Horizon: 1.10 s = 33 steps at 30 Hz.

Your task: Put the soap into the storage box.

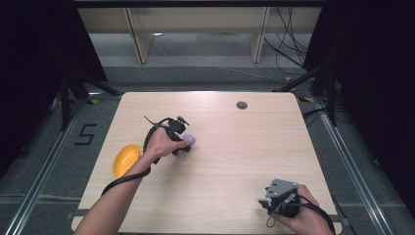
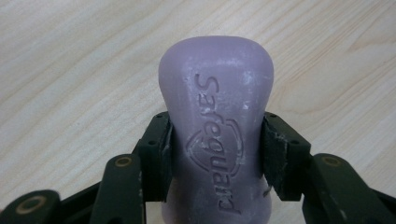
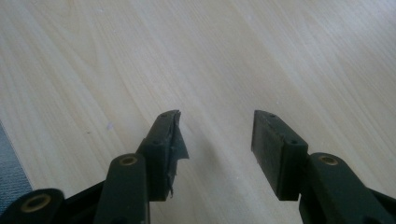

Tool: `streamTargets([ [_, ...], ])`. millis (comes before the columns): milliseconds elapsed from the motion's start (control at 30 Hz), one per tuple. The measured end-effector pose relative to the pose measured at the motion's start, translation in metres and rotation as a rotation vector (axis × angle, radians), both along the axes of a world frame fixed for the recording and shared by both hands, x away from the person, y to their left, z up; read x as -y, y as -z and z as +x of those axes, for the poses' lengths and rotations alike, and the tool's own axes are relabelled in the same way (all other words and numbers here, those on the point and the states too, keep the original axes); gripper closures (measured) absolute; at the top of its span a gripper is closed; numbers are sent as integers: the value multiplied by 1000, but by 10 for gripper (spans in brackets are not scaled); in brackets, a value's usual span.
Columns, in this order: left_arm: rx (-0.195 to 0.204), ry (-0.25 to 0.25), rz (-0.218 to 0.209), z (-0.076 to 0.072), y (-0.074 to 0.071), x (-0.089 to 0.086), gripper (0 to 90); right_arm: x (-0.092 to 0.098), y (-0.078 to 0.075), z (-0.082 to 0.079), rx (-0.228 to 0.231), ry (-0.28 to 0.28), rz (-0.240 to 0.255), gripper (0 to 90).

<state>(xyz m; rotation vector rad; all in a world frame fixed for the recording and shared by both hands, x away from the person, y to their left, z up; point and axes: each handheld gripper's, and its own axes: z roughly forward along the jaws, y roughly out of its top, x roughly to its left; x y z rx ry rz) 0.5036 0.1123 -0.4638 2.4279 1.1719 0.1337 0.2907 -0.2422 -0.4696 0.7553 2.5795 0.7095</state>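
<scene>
A lilac bar of soap (image 2: pixel 215 126) with an embossed brand mark sits between the jaws of my left gripper (image 2: pixel 215 149), which is shut on its waist. In the high view that left gripper (image 1: pixel 182 145) is at the table's left-middle, with the soap (image 1: pixel 188 143) poking out to the right of the hand. My right gripper (image 1: pixel 274 200) rests near the front right corner of the table. In its own view the right gripper (image 3: pixel 217 135) stands open over bare wood, with nothing between its pads (image 3: pixel 275 149).
A yellow-orange rounded object (image 1: pixel 125 159) lies near the left edge of the wooden table (image 1: pixel 244 147), just behind my left forearm. A small grey grommet (image 1: pixel 242 105) sits at the back of the table. Stands and cables surround the table on the floor.
</scene>
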Motion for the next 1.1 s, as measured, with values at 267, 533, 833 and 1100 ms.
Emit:
streamTargets([
  [267,17,-9,-7,-6,-8,-3,493,1,-3,0,-12,4,-6,521],
  [533,36,-6,-2,-13,-20,-9,493,3,-5,1,5,0,5,520],
  [833,34,-17,-1,-26,-21,-5,493,2,-5,0,5,8,10,521],
  [1100,42,-22,20,-34,-27,-6,493,2,-4,0,5,6,11,521],
])
